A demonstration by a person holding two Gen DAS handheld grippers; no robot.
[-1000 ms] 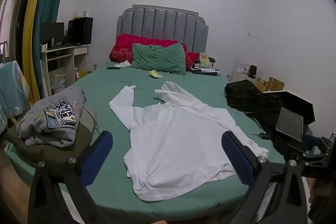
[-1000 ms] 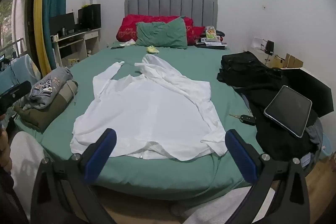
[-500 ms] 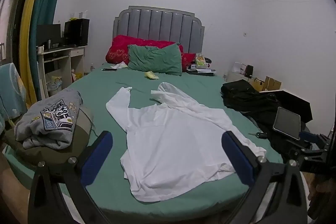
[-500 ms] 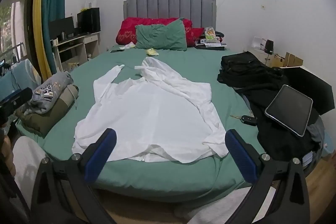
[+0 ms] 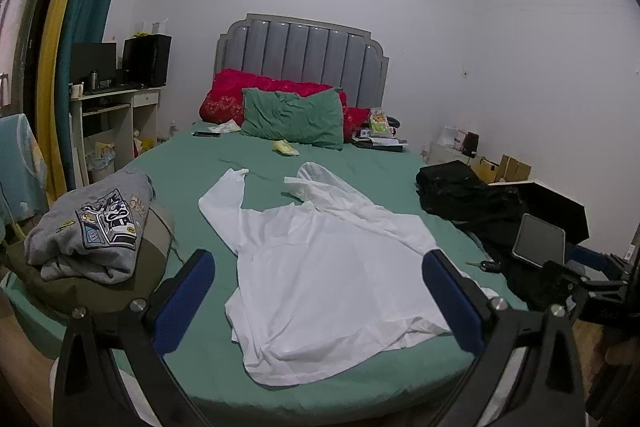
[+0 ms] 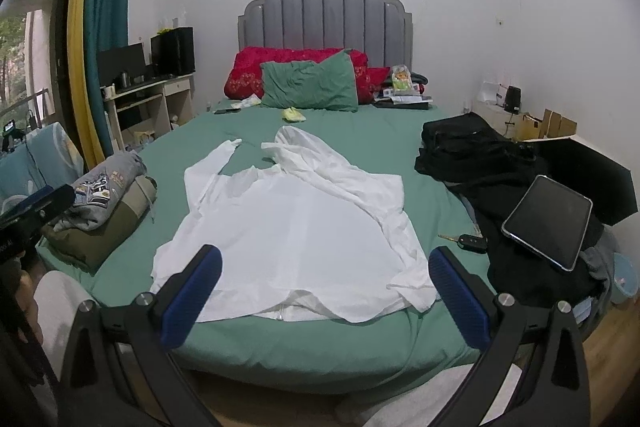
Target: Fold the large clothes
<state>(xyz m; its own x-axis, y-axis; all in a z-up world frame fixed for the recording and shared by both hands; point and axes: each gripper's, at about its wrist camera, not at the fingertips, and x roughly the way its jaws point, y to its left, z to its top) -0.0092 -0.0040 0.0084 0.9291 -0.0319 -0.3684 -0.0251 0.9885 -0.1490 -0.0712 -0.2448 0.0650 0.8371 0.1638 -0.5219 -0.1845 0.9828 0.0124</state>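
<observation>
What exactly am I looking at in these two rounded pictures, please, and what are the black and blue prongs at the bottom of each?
There is no robot here: a person carries a two-finger gripper in each hand, and each one has a wide-angle camera looking forward along its fingers. That lens causes the rounded look. One picture comes from the left gripper, the other from the right gripper. The prongs are the fingers with blue pads; both stand wide apart and hold nothing.

Ahead is a bed with a green sheet. A white hooded top lies spread on it, not yet folded. At the left edge sits a stack with a folded grey sweatshirt on top. On the right lie black clothes, a tablet and a car key. Pillows rest against the headboard.
</observation>
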